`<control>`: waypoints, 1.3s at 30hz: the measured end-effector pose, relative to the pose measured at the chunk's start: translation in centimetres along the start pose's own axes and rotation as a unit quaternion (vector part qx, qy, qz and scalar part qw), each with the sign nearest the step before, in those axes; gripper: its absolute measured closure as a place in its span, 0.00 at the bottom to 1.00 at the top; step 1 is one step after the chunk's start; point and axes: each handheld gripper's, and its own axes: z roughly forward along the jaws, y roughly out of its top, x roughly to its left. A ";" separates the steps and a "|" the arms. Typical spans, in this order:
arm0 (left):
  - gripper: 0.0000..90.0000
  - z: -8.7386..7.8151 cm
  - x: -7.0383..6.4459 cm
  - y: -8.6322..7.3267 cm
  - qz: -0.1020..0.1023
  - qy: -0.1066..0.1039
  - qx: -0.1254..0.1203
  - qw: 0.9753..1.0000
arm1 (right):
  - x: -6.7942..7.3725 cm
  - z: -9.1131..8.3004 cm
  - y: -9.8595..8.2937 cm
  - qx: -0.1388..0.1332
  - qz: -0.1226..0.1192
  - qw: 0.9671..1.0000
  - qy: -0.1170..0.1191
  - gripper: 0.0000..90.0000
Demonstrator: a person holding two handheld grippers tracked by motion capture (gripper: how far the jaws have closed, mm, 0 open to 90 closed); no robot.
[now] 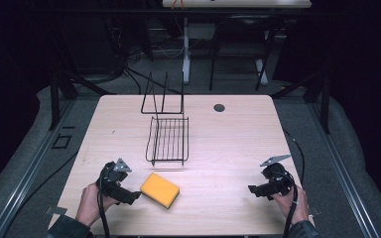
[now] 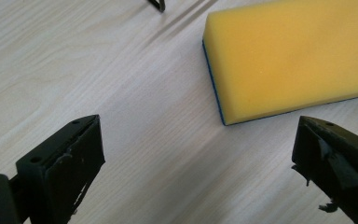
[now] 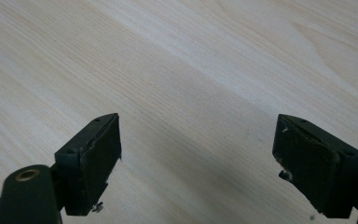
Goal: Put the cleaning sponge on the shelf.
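Observation:
A yellow sponge (image 1: 159, 190) with a thin blue underside lies flat on the light wooden table (image 1: 228, 144), near its front edge. My left gripper (image 1: 129, 197) sits just left of it, open, nothing between its jaws. In the left gripper view the sponge (image 2: 289, 56) lies ahead and to the right of the left gripper (image 2: 198, 154), a short gap away. My right gripper (image 1: 253, 189) rests low over bare wood at the front right, open and empty. The right gripper (image 3: 196, 158) has its jaws wide apart over plain table.
A black wire rack (image 1: 167, 139) stands at mid-table behind the sponge, with a taller wire frame (image 1: 162, 96) behind it. A small dark round hole (image 1: 219, 107) marks the far side. Cables trail off the table's right edge.

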 end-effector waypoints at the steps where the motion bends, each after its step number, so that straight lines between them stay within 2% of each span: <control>1: 0.01 -0.1 0.0 0.0 -0.003 -0.005 -0.001 1.000 | 0.0 0.0 0.0 0.000 0.000 1.000 0.000 0.17; 6: 0.00 -0.5 -0.3 0.4 -0.008 -0.006 -0.012 1.000 | 0.0 0.1 0.0 -0.001 -0.002 1.000 -0.004 0.17; 9: 0.00 -0.7 -0.9 0.8 -0.025 -0.006 -0.020 0.999 | 0.2 -0.1 0.1 -0.002 -0.006 1.000 -0.004 0.17; 12: 0.00 -0.9 -1.5 0.9 -0.027 -0.006 -0.029 0.999 | 0.4 -0.3 0.0 -0.012 -0.010 1.000 -0.008 0.17; 14: 0.00 -0.7 -1.6 0.9 -0.025 -0.007 -0.027 0.999 | 0.4 -0.2 0.1 -0.011 -0.010 1.000 -0.007 0.17; 15: 0.00 -0.3 -1.2 0.6 -0.020 -0.003 -0.014 1.000 | 0.4 0.0 0.3 -0.012 -0.010 1.000 -0.005 0.17; 16: 0.00 -0.2 -0.9 0.5 -0.024 -0.006 -0.012 1.000 | 0.3 0.0 0.4 -0.017 -0.012 1.000 -0.004 0.17; 19: 0.00 -0.2 -0.6 0.4 -0.035 -0.005 -0.016 0.999 | 0.5 -0.1 0.6 -0.018 -0.010 1.000 -0.003 0.17; 20: 0.00 -0.7 -0.9 0.4 -0.038 -0.010 -0.028 0.999 | 0.7 -0.2 0.5 -0.019 -0.013 1.000 -0.006 0.17; 21: 0.00 -0.8 -1.1 0.4 -0.036 -0.012 -0.031 0.999 | 0.8 -0.2 0.5 -0.017 -0.012 1.000 -0.006 0.17; 24: 0.00 -1.0 -2.2 0.6 -0.012 -0.014 -0.033 0.999 | 0.9 -0.3 0.4 -0.017 -0.021 1.000 -0.011 0.17; 28: 0.00 -0.5 -3.0 1.0 -0.008 -0.015 -0.024 1.000 | 1.0 -0.4 0.4 -0.020 -0.022 1.000 -0.009 0.17; 35: 0.00 0.0 -3.1 1.0 -0.012 -0.021 -0.018 1.000 | 0.9 -0.1 0.5 -0.015 -0.025 1.000 -0.007 0.17; 39: 0.00 0.6 -2.8 1.1 -0.001 -0.031 0.001 1.000 | 0.9 0.0 0.5 -0.014 -0.027 1.000 -0.006 0.17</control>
